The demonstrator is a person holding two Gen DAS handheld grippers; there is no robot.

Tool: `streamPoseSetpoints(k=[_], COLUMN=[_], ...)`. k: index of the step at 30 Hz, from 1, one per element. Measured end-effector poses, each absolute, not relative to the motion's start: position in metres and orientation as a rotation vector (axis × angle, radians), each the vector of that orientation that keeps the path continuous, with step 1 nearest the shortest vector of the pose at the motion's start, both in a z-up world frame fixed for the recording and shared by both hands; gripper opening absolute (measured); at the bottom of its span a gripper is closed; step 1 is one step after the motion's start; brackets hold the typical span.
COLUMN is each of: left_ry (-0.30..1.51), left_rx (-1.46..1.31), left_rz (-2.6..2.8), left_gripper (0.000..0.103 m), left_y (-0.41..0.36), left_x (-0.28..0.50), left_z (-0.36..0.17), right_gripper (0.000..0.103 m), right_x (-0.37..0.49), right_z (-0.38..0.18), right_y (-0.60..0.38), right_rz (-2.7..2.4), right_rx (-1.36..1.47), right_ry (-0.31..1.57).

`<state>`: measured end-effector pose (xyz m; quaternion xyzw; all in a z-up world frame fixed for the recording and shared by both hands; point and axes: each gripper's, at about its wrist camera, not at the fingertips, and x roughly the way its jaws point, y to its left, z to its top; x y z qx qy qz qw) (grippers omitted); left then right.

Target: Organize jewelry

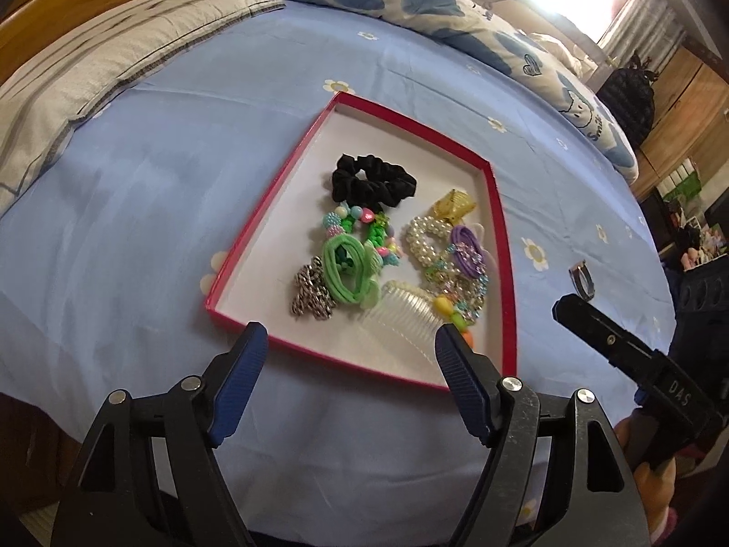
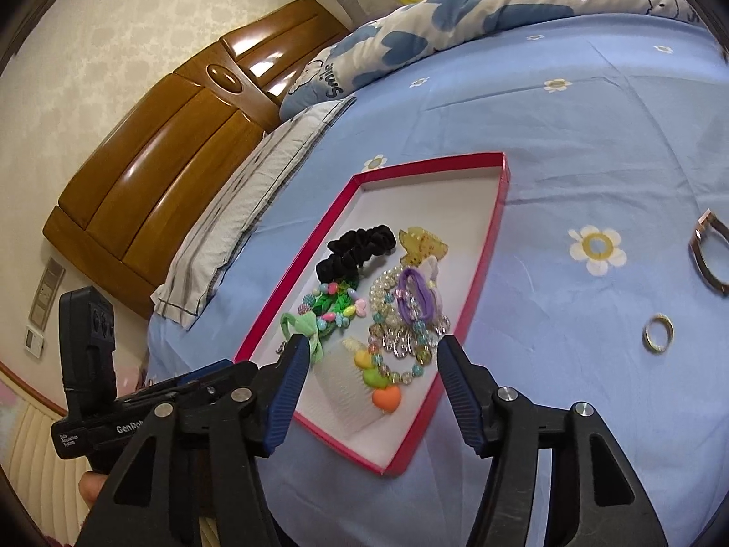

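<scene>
A shallow red-rimmed box [image 1: 499, 228] with a white floor lies on the blue bedsheet; it also shows in the right wrist view [image 2: 494, 209]. In it lie a black scrunchie [image 1: 371, 180], a green hair tie [image 1: 348, 273], bead bracelets, a pearl piece [image 1: 421, 239], a purple hair tie [image 2: 417, 294], a yellow claw clip [image 1: 453, 205] and a clear comb [image 1: 403, 310]. A metal bangle [image 2: 711, 253] and a small ring [image 2: 658, 332] lie on the sheet right of the box. My left gripper [image 1: 351, 342] is open and empty above the box's near edge. My right gripper [image 2: 371, 355] is open and empty over the box's near end.
A grey striped pillow [image 1: 91, 73] lies at the left, a blue heart-print quilt [image 1: 410, 0] along the far side. A wooden headboard [image 2: 173, 146] stands behind the pillow. A wooden cabinet [image 1: 683, 105] and a black bag [image 1: 631, 95] stand beyond the bed's right edge.
</scene>
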<state>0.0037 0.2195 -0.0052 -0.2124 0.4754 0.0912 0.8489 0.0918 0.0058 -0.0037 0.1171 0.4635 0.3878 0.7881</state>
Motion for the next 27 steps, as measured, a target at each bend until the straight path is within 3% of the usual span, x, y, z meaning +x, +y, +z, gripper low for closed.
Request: streamPoseSetpoints(k=[7, 14, 20, 23, 25, 27], left_ry=[0.983, 0.975, 0.922, 0.870, 0.837, 0.843], left_rx=[-0.421, -0.393, -0.344, -0.273, -0.236, -0.228], left_rz=[0.208, 0.247, 0.272, 0.306, 0.337, 0.341], left_gripper=[0.083, 0.084, 0.086, 0.102, 0.103, 0.103], left_y=[0.207, 0.203, 0.204, 0.199, 0.197, 0.197], left_x=[-0.014, -0.028, -0.032, -0.032, -0.033, -0.031], left_z=[-0.001, 0.001, 0.026, 0.043, 0.047, 0.043], right_gripper=[0.071, 0.072, 0.079, 0.088, 0.100, 0.100], right_x=[0.069, 0.057, 0.051, 0.046, 0.041, 0.039], right_z=[0.001, 0.010, 0.039, 0.061, 0.067, 0.066], right_y=[-0.004, -0.012, -0.015, -0.014, -0.012, -0.011], right_rz=[0.852, 0.845, 0.847, 0.860, 0.865, 0.856], right_rx=[0.247, 0.206, 0.110, 0.047, 0.020, 0.001], right_ry=[0.957, 0.922, 0.844, 0.768, 0.729, 0.711])
